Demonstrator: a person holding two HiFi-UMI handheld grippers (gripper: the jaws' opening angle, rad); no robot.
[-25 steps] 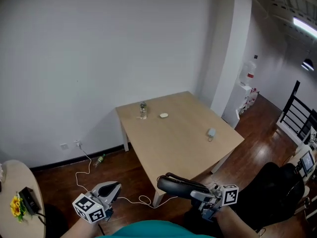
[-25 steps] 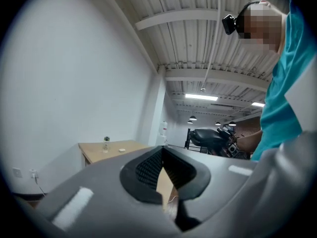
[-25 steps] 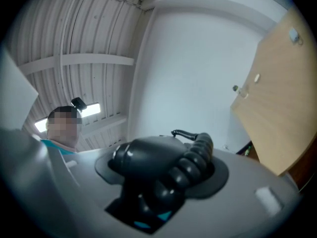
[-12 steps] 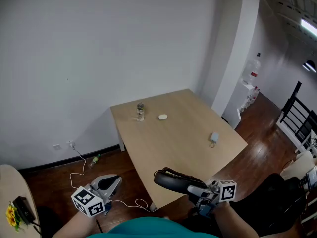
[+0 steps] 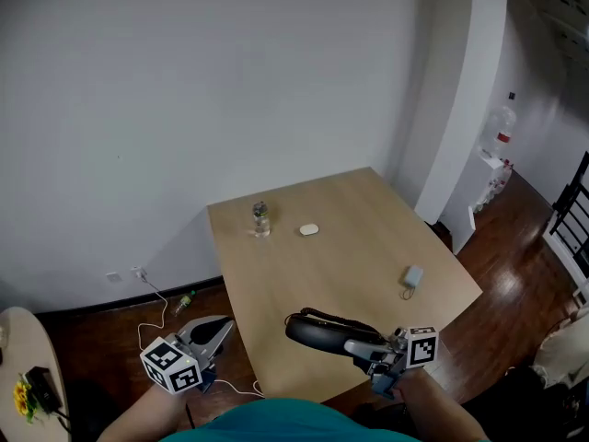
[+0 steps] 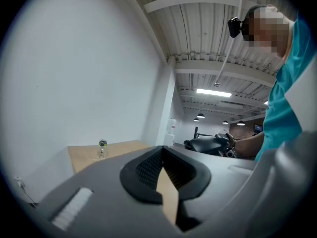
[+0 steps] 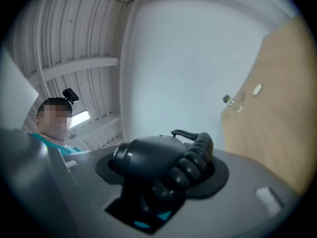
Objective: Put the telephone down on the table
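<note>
A: Far left, left gripper low beside the table's near corner, jaws pressed together, nothing between them.

B: And right of that?

A: Right gripper clenched on the telephone, a black handset with a coiled cord, held roughly level in the air, seemingly above the near end of the table. Not resting on the wood.

B: Looks like the carrying step, then. Calls for a gentle lowering onto a bare patch, then parting of the jaws.

A: Plenty of free surface for that: pale wood, with a small bottle, a white puck and a grey gadget, all well apart from the handset.

B: Around it, a cable on dark floorboards at left, plain white wall behind, a pillar at right.
</note>
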